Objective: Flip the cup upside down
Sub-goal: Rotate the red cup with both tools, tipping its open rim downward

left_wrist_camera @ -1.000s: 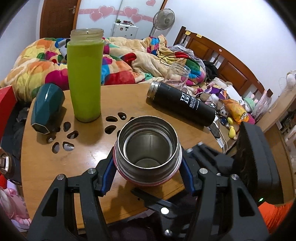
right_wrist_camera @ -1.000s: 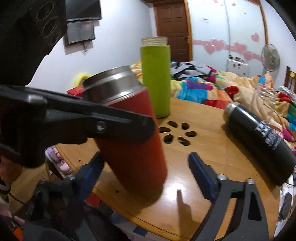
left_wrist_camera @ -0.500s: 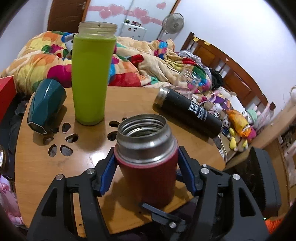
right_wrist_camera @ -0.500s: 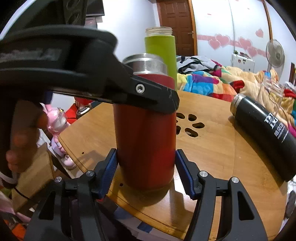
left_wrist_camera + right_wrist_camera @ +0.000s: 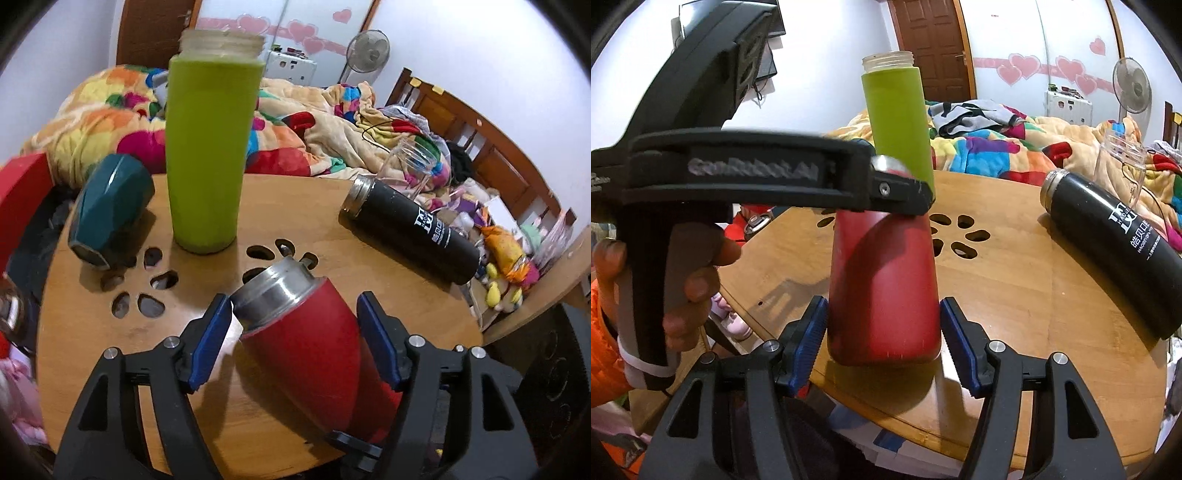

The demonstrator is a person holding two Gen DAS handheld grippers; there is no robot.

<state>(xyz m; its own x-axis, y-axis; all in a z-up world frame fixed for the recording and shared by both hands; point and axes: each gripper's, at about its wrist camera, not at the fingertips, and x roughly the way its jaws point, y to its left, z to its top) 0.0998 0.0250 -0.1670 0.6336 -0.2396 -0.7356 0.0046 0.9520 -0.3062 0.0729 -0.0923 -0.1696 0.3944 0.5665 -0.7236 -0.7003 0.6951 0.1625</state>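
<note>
Right gripper: my 2 blue pads press the lower body of the red cup from both sides, gripping it just above the near edge of the round wooden table. Left gripper: my jaws stand apart, with a gap between the left pad and the cup; whether the right pad touches, I cannot tell. In the left wrist view the cup tilts, its steel mouth pointing away toward the table's cut-out holes. Beyond it, a tall green bottle stands upright; a black flask lies on its side to the right; a teal cup lies tipped at the left edge.
</note>
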